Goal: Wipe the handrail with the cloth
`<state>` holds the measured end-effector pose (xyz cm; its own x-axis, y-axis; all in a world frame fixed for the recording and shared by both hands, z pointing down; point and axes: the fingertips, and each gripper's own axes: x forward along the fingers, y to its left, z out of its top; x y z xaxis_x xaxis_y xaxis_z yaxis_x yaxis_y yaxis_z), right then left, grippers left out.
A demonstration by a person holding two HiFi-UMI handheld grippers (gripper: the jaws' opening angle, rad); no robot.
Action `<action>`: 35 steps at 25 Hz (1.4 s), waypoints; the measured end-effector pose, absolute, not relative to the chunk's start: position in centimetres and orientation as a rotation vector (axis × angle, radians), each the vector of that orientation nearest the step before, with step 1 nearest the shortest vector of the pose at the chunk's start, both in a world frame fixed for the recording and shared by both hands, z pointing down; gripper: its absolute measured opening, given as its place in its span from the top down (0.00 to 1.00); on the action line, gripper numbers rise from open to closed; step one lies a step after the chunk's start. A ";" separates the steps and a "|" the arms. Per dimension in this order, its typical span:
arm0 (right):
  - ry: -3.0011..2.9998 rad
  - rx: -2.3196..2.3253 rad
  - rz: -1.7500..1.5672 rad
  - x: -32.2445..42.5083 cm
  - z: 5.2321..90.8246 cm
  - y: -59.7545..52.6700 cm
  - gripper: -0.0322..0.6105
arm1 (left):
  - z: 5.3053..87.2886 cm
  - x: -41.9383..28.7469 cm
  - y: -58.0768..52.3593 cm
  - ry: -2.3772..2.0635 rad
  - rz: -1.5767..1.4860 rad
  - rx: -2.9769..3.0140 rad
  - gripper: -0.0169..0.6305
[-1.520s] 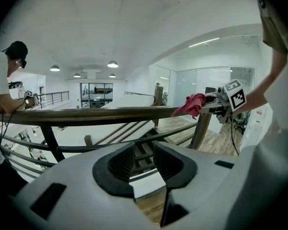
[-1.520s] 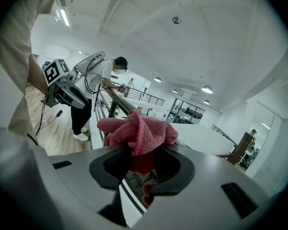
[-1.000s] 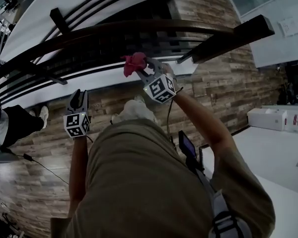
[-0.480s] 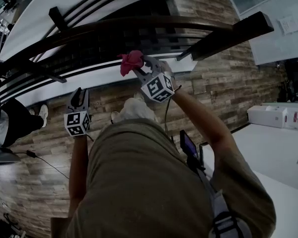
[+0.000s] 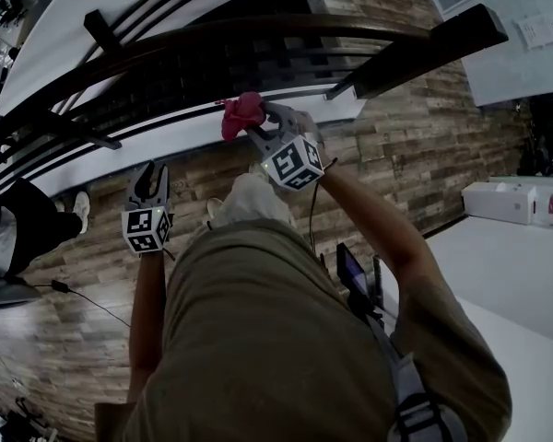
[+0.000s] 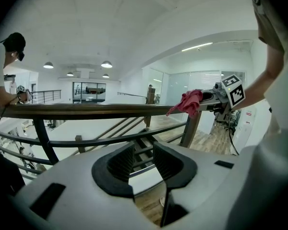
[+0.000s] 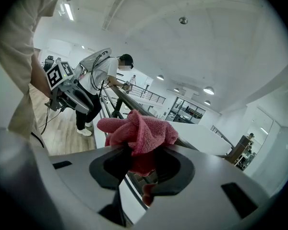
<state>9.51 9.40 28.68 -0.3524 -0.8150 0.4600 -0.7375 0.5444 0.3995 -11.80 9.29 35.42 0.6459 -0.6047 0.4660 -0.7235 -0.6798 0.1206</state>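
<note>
The right claw (image 5: pixel 258 123) is clenched on a crumpled pink cloth (image 5: pixel 242 115), whose bunched folds bulge out above its jaws while a small tail hangs below them. The cloth is held up close to the dark wooden handrail (image 5: pixel 212 40), near a post (image 6: pixel 191 128); whether it touches the rail cannot be told. The left claw (image 5: pixel 147 171) is lower and off to the side, well apart from the cloth, its jaws released with nothing between them, pointing at the railing bars. A second person (image 7: pixel 105 75) leans on the rail farther along, above the wooden floor (image 5: pixel 415 155).
</note>
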 end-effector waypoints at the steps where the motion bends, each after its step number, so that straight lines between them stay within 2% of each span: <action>1: -2.162 1.251 -0.153 9.5 28.9 9.8 0.76 | 35.7 -11.6 9.7 -1.055 0.580 2.573 0.79; 15: -2.209 1.272 -0.081 10.2 30.5 14.9 0.76 | 35.8 -9.0 14.2 -0.986 0.614 2.593 0.79; 24: -2.207 1.305 -0.052 14.3 29.7 19.7 0.76 | 35.0 -4.1 17.5 -0.976 0.620 2.592 0.79; 35: -2.213 1.322 -0.035 18.8 29.2 28.4 0.76 | 34.7 0.4 26.7 -0.976 0.633 2.579 0.79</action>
